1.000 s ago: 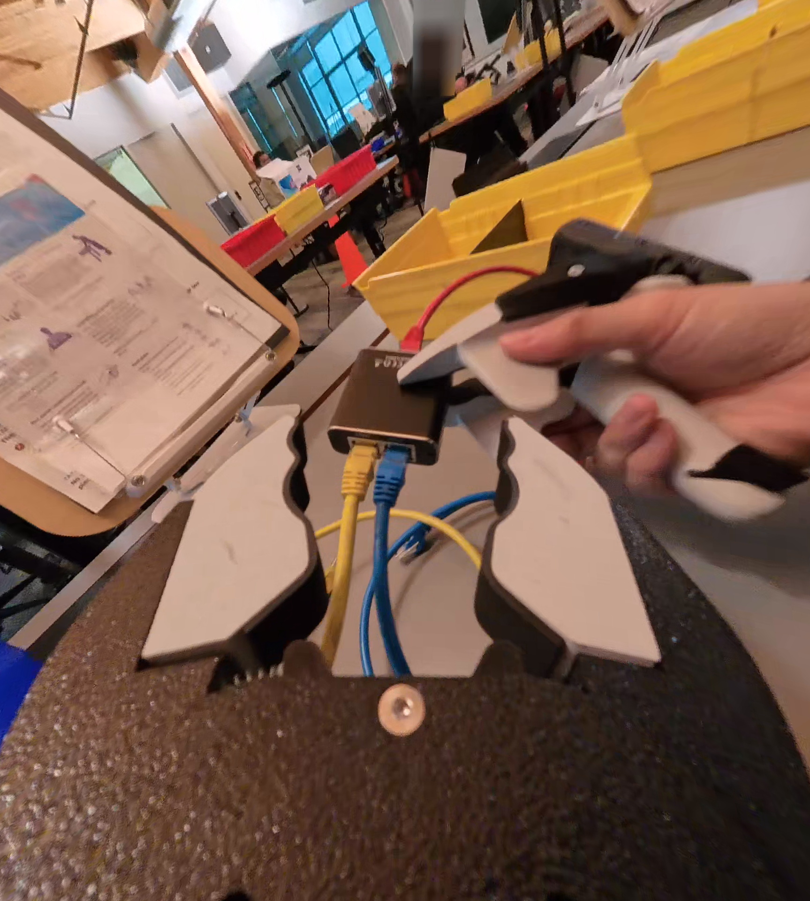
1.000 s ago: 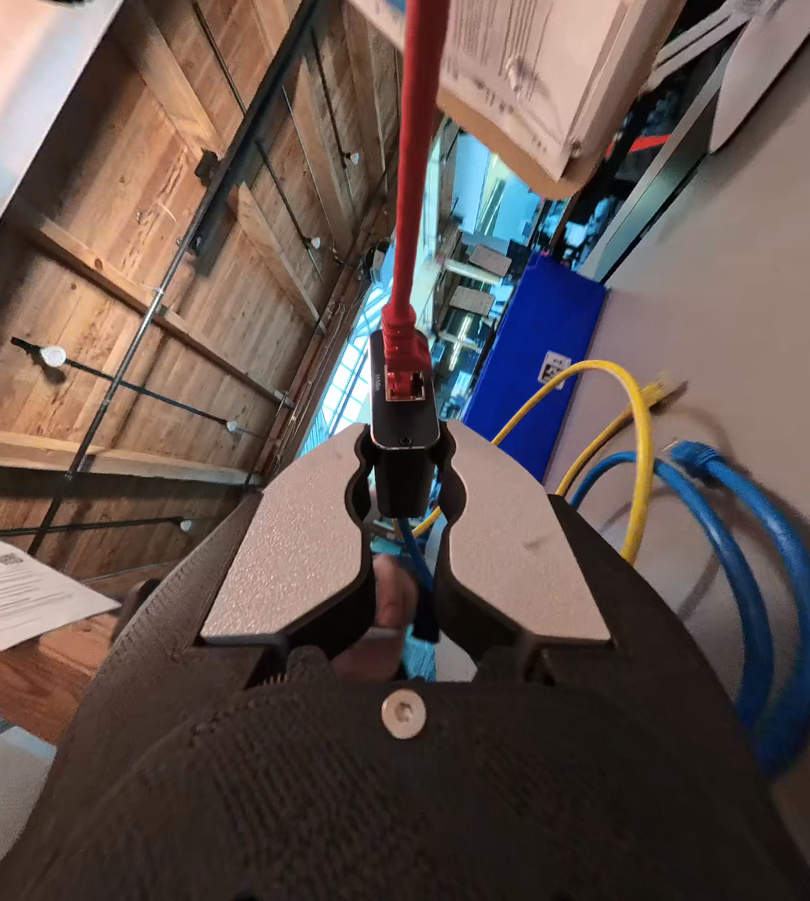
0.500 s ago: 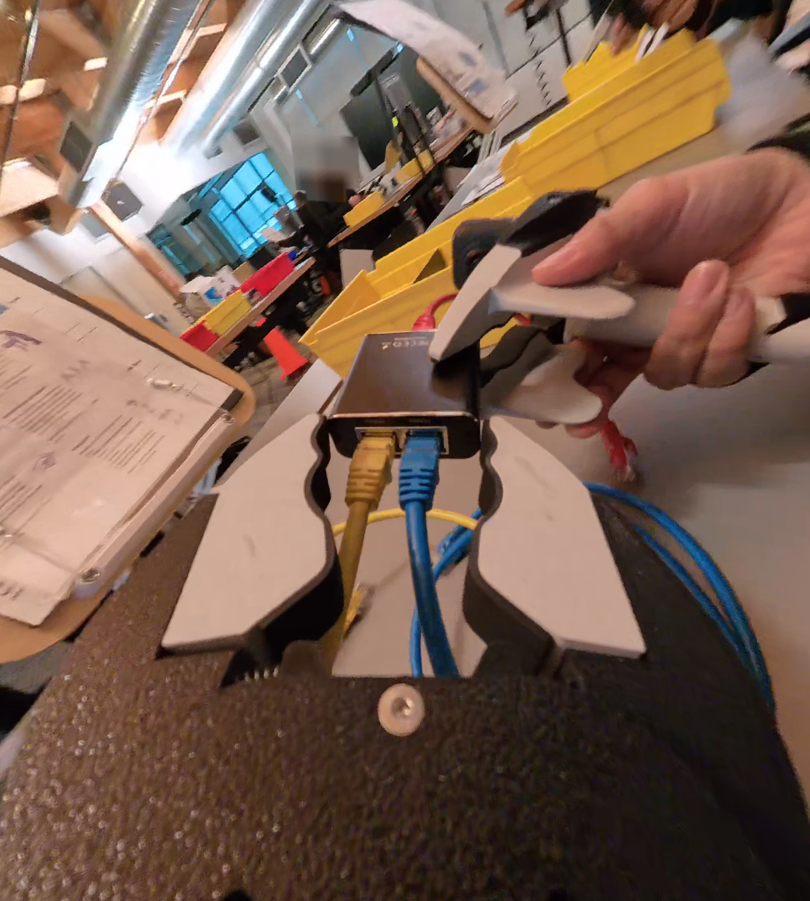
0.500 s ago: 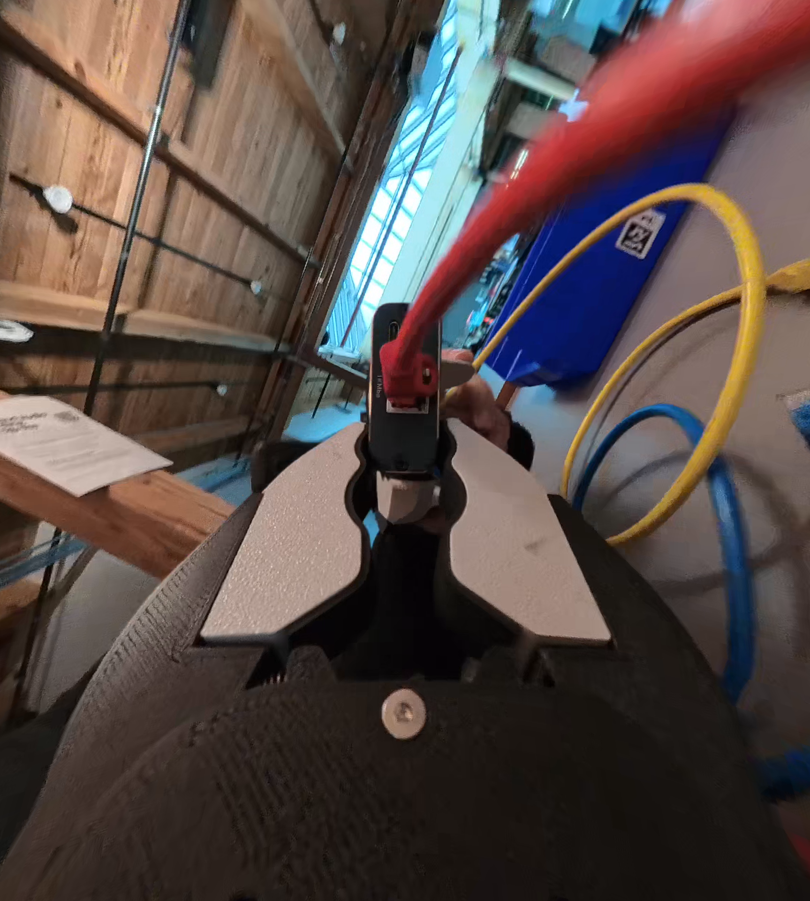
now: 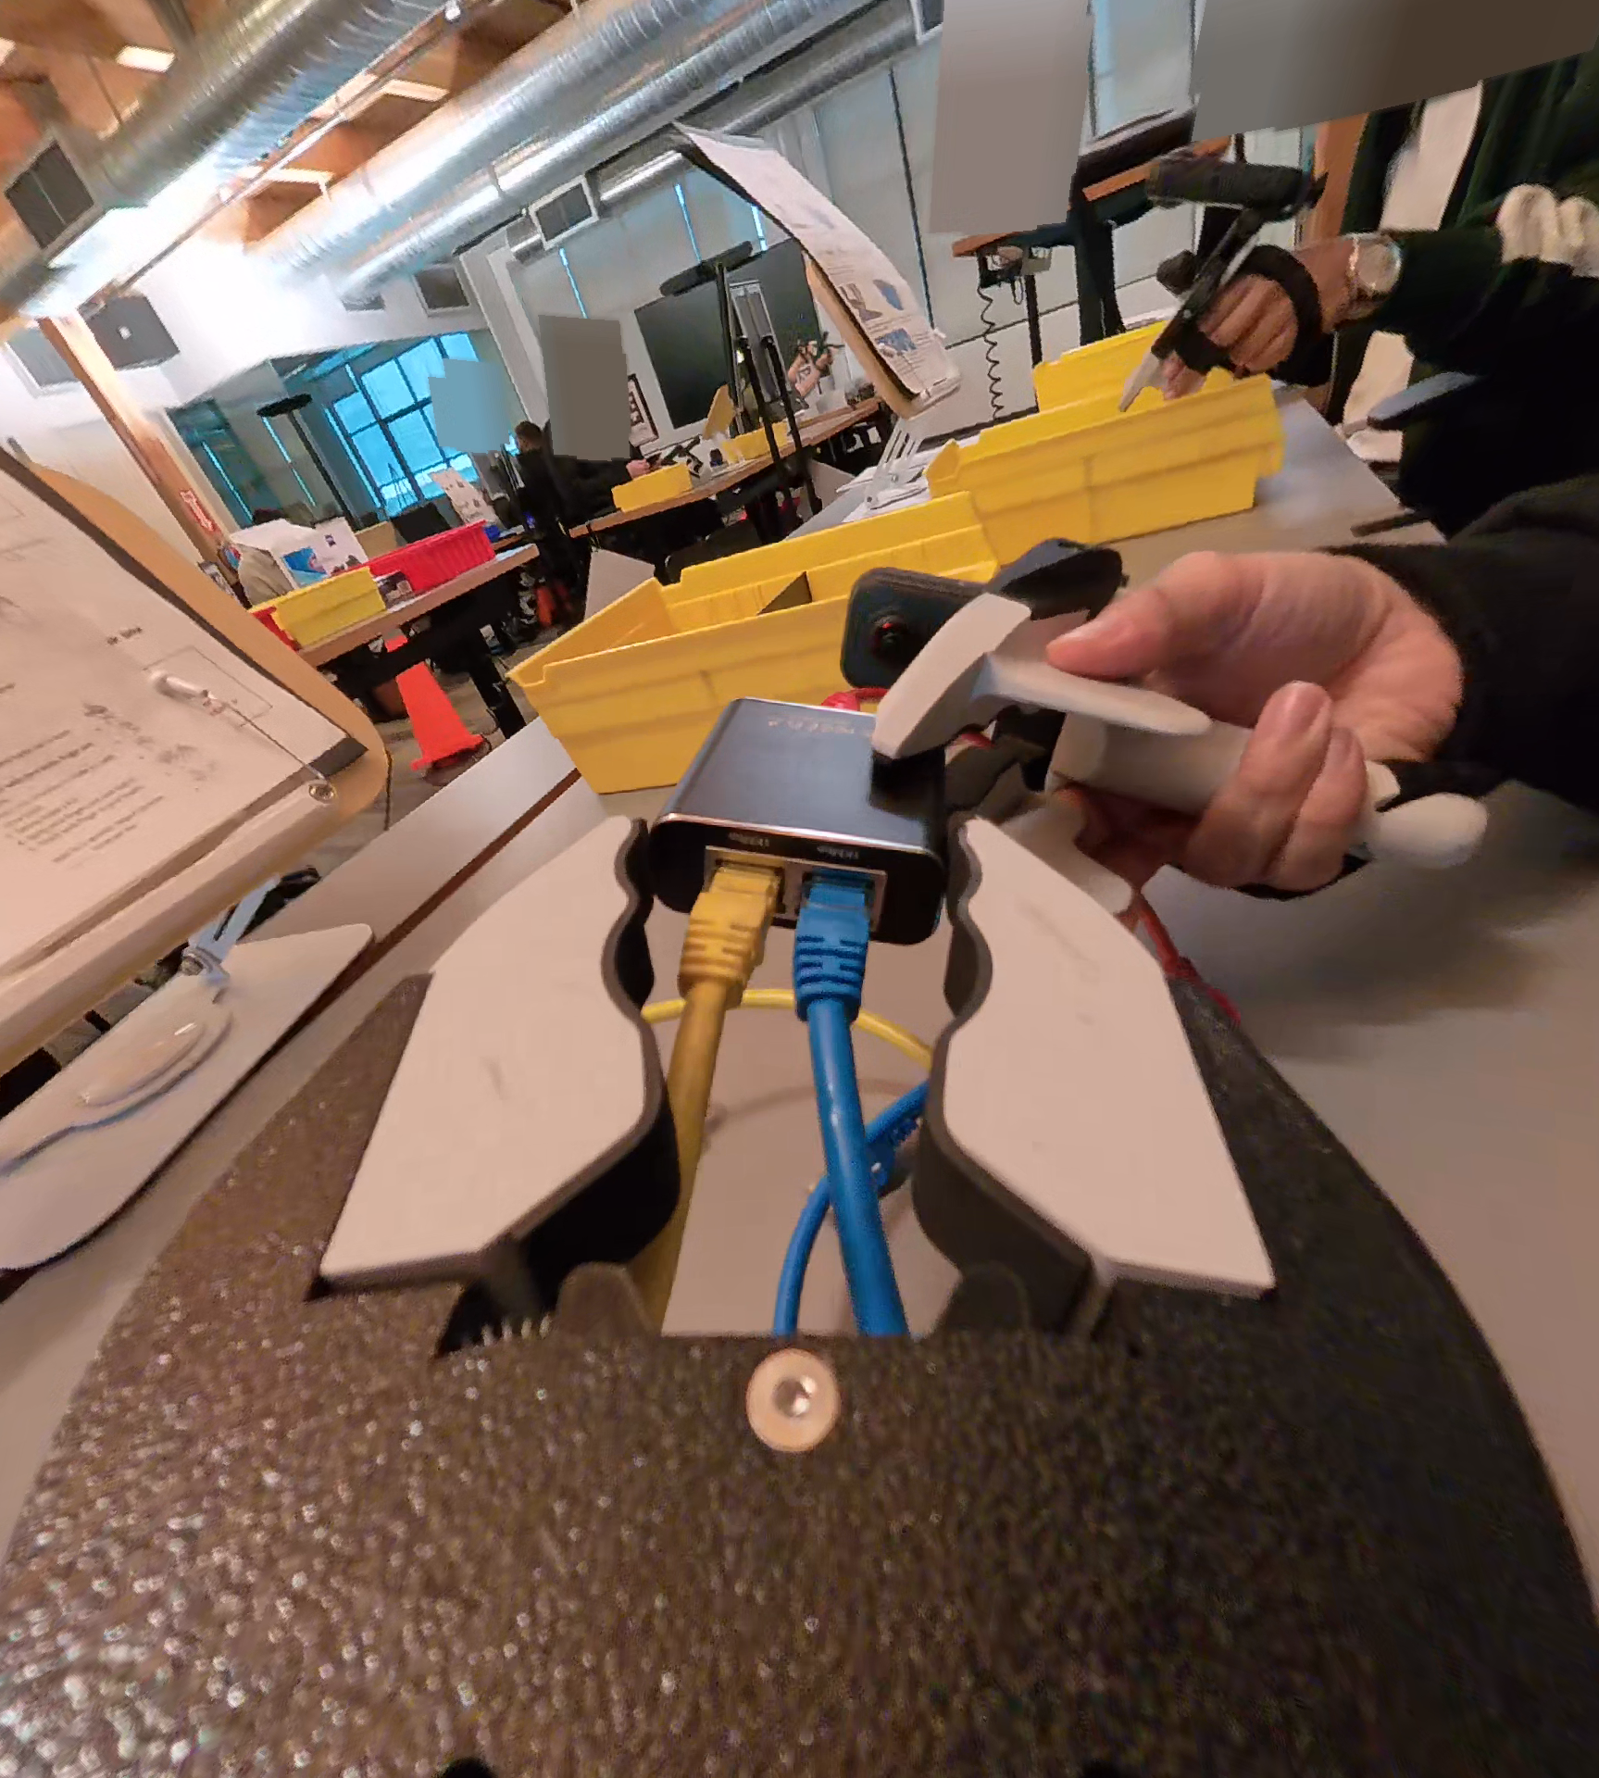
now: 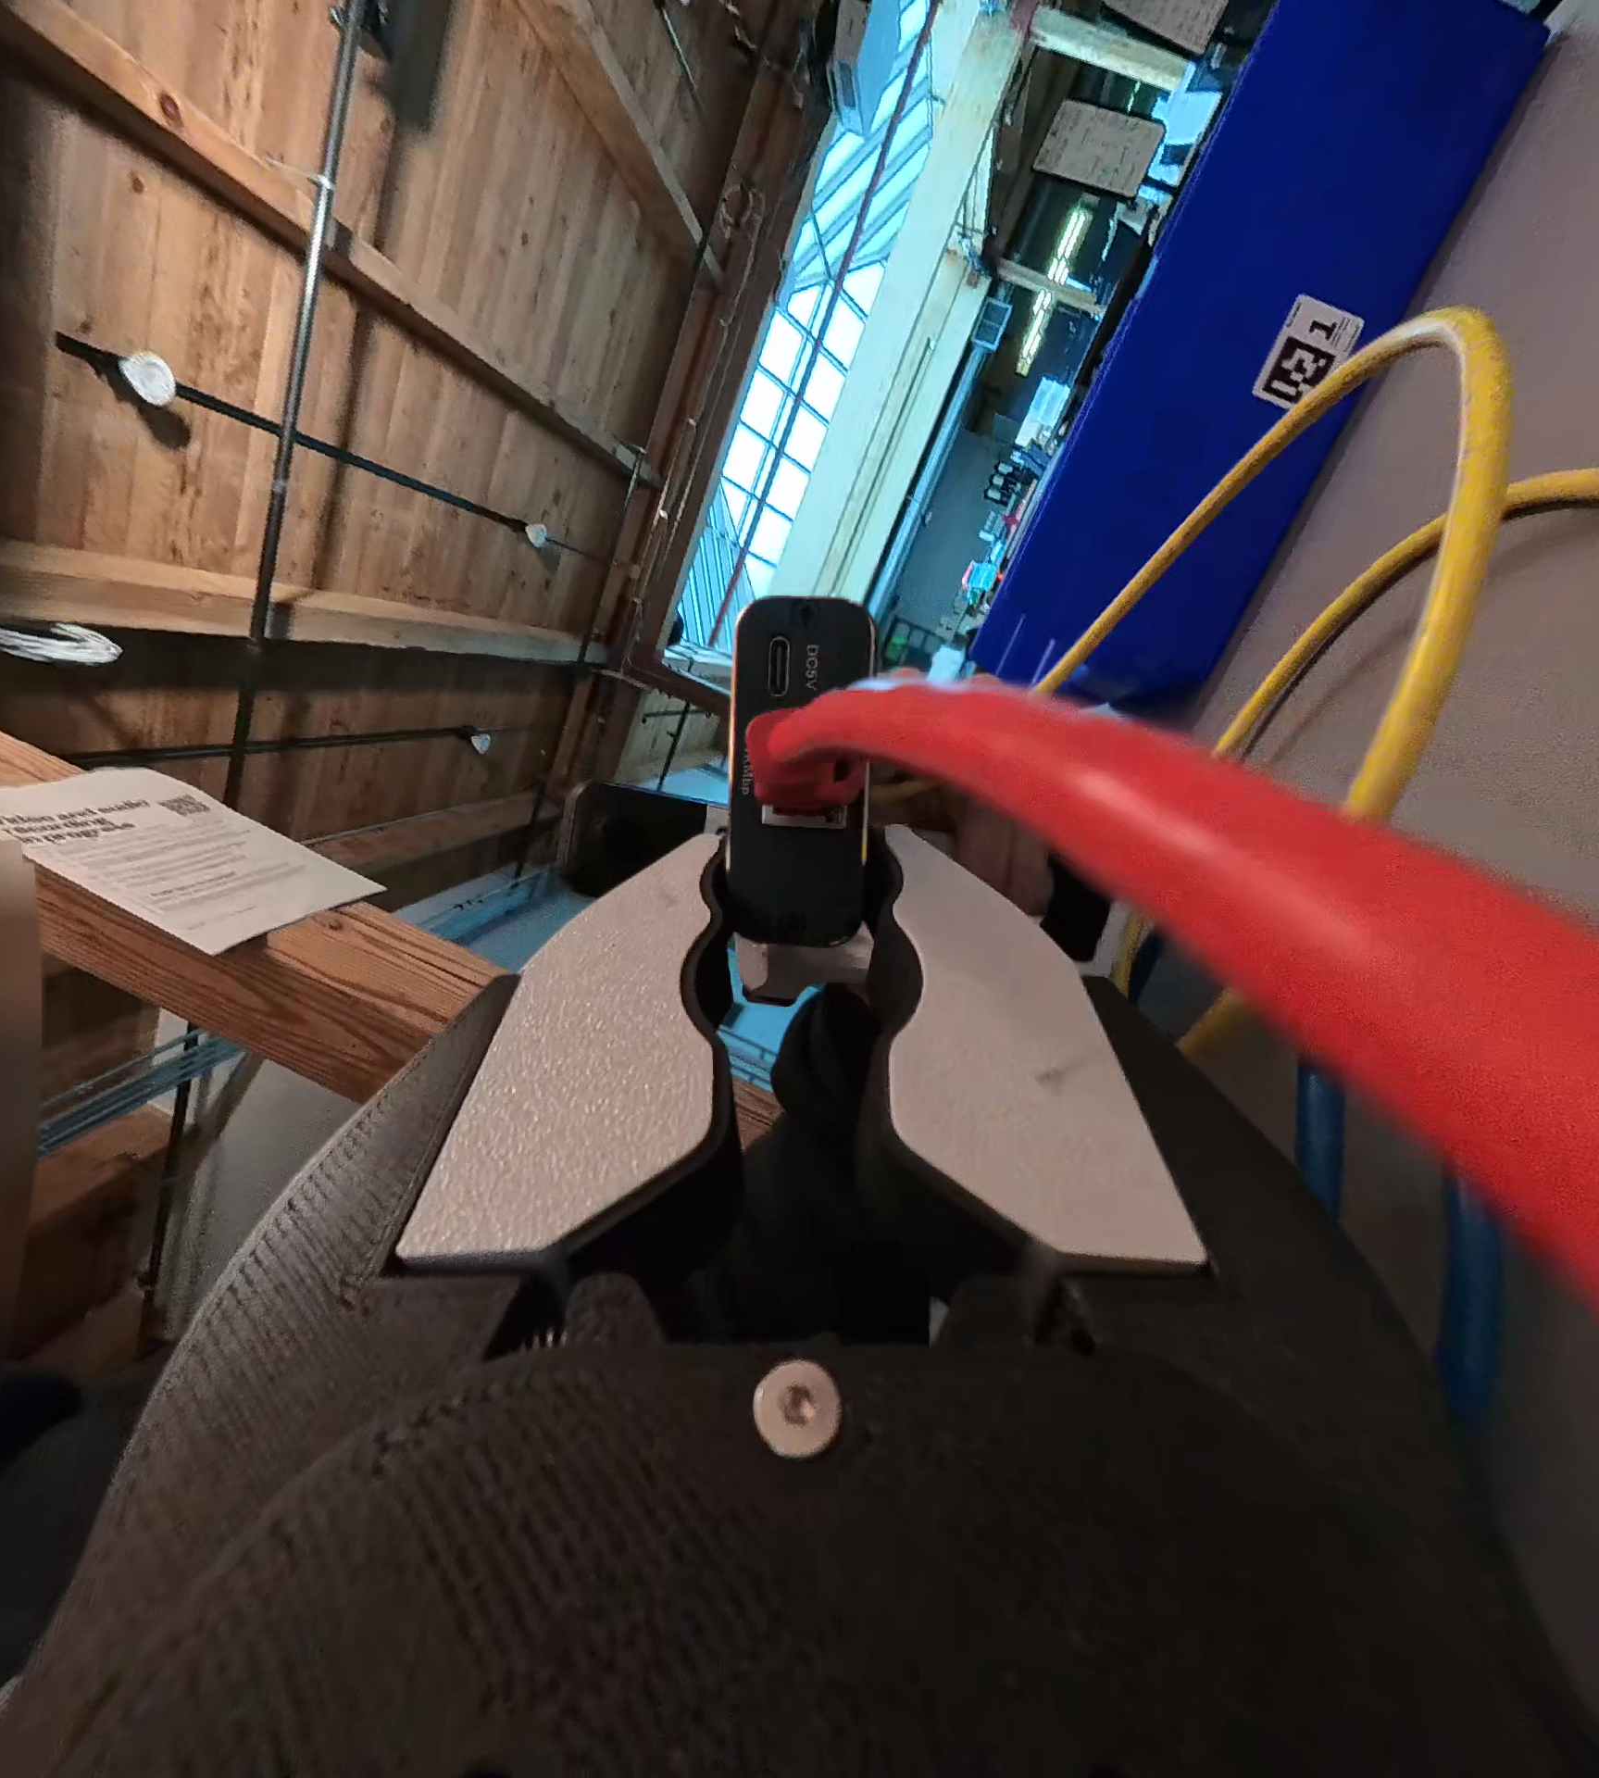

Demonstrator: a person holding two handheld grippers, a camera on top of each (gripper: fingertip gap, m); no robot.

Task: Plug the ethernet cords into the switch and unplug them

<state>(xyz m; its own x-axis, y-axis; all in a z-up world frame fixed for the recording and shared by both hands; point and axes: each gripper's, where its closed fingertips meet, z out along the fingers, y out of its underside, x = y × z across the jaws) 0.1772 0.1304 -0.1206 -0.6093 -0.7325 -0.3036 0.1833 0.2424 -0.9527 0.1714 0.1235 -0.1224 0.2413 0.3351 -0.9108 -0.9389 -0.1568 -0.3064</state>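
I am working over a grey table (image 5: 1497, 1058) with yellow bins (image 5: 757, 625) lined along its far side and a clipboard stand (image 5: 103, 770) tilting up at my left. A bare hand (image 5: 1276, 712) is reaching in from the right, palm down, index finger stretched along the handle, wrist level above the tabletop. It is holding my right gripper (image 5: 911, 760), which is pinching the black switch (image 5: 805, 799) by its right edge, one finger on top and the other underneath; in the right wrist view that gripper (image 6: 800, 924) is closed on the switch's narrow end (image 6: 800, 770), seen turned on its side. My left gripper (image 5: 790, 866) is hovering at the switch's front face, its fingers (image 5: 526, 1087) spread wide on either side without touching it. A yellow cord (image 5: 709, 1010) and a blue cord (image 5: 834, 1039) are sitting plugged into the two front ports, side by side, trailing back between my left fingers. A red cord (image 6: 1257, 895) is plugged into the opposite end, sweeping blurred toward the right camera.
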